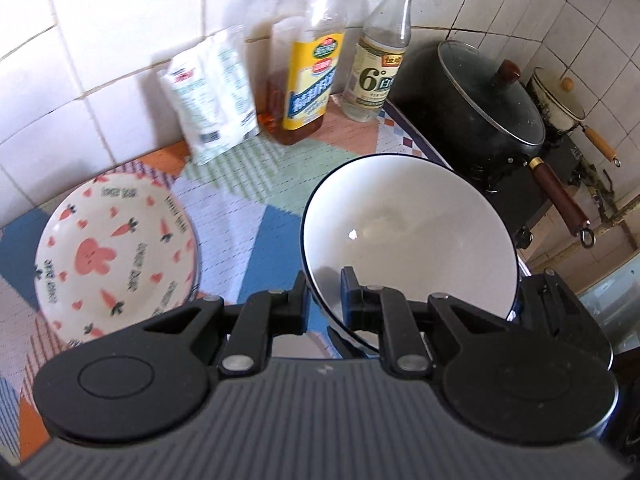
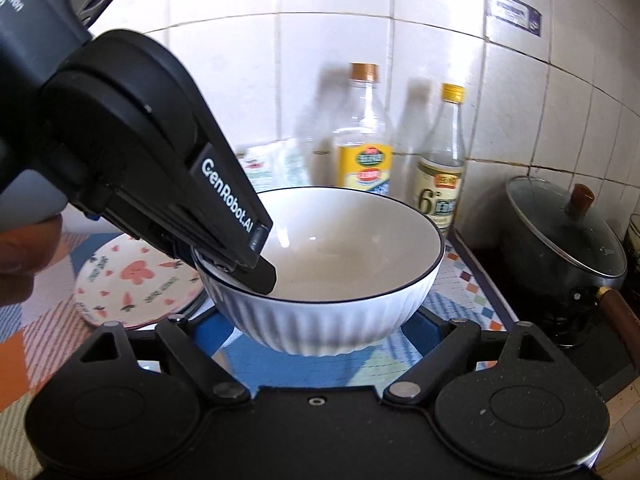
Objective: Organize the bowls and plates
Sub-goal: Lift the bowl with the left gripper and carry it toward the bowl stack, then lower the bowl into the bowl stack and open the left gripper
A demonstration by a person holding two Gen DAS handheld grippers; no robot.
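Observation:
My left gripper [image 1: 325, 300] is shut on the near rim of a white ribbed bowl with a dark rim [image 1: 408, 236] and holds it tilted above the patterned mat. The right wrist view shows the same bowl [image 2: 332, 280] with the left gripper [image 2: 244, 264] clamped on its left rim. A white plate with pink rabbits and carrots [image 1: 116, 256] lies on the mat to the left, also in the right wrist view [image 2: 136, 280]. My right gripper's linkages spread wide below the bowl; its fingertips are hidden.
A white packet [image 1: 212, 100] and two bottles [image 1: 312, 64] [image 1: 380, 60] stand against the tiled wall. A black lidded pot [image 1: 480, 104] with a wooden handle and a cream pot [image 1: 560, 100] sit on the stove at the right.

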